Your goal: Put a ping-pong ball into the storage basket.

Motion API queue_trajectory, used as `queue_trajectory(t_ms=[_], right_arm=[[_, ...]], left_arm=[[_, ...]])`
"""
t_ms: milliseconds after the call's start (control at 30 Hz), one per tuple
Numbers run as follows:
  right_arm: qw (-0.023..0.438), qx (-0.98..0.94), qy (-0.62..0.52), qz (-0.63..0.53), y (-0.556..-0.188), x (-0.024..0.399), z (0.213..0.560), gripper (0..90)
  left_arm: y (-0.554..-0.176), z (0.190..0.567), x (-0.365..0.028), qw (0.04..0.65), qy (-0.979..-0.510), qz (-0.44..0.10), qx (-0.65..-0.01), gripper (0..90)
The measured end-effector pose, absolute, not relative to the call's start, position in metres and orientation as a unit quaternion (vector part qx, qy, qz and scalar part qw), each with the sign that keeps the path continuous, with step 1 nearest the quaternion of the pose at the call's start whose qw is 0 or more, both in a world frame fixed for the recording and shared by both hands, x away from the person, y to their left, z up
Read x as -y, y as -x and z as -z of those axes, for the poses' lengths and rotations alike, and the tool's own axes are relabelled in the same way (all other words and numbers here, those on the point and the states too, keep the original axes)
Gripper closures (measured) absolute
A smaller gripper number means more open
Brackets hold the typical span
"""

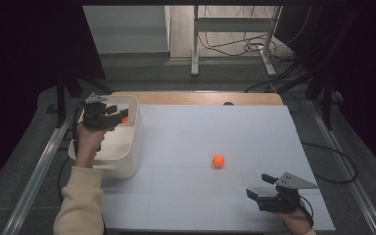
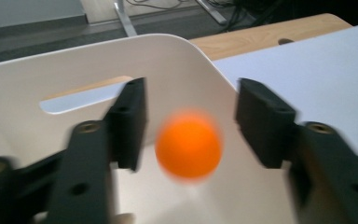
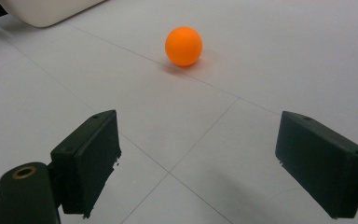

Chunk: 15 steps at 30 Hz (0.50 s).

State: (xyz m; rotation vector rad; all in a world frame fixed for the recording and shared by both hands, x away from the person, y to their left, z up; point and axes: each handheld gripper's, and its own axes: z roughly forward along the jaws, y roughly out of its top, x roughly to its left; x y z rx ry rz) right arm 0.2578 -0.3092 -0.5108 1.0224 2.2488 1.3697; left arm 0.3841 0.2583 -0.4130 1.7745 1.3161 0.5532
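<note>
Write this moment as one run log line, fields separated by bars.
left gripper: open over bin | ball: between jaws, untouched | right gripper: open | second ball: on table

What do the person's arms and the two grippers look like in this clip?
Both grippers are black, each with two blocky, flat-faced jaws. The left gripper and right gripper each carry a grey three-cornered plate on top, and brass-coloured screw inserts sit in the jaw arms in the gripper views. A dark cable trails from each. The left arm wears a cream sleeve; no sleeve is visible at the right hand.
</note>
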Motion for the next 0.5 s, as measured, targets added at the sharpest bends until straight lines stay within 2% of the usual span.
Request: queue_trajectory(t_ms=[33,67,100,500], right_arm=[[0.158,-0.786,-0.357,-0.479,-0.2578,0.3092,0.5108,14.3],[0.157,-0.785,-0.358,-0.48,-0.2578,0.3093,0.5108,14.3],[0.157,-0.785,-0.359,-0.48,-0.2578,0.3094,0.5108,14.3],[0.154,-0.784,-0.36,-0.481,-0.2587,0.3093,0.5108,14.3]], left_arm=[[-0.3841,0.4123,-0.2581,0.417,-0.703,-0.226,-0.529,36.4],[-0.3833,0.4107,-0.2583,0.419,-0.696,-0.232,-0.535,24.7],[-0.3833,0.4107,-0.2583,0.419,-0.696,-0.232,-0.535,22.9],[-0.3767,0.4029,-0.2633,0.463,-0.674,-0.223,-0.531,14.9]])
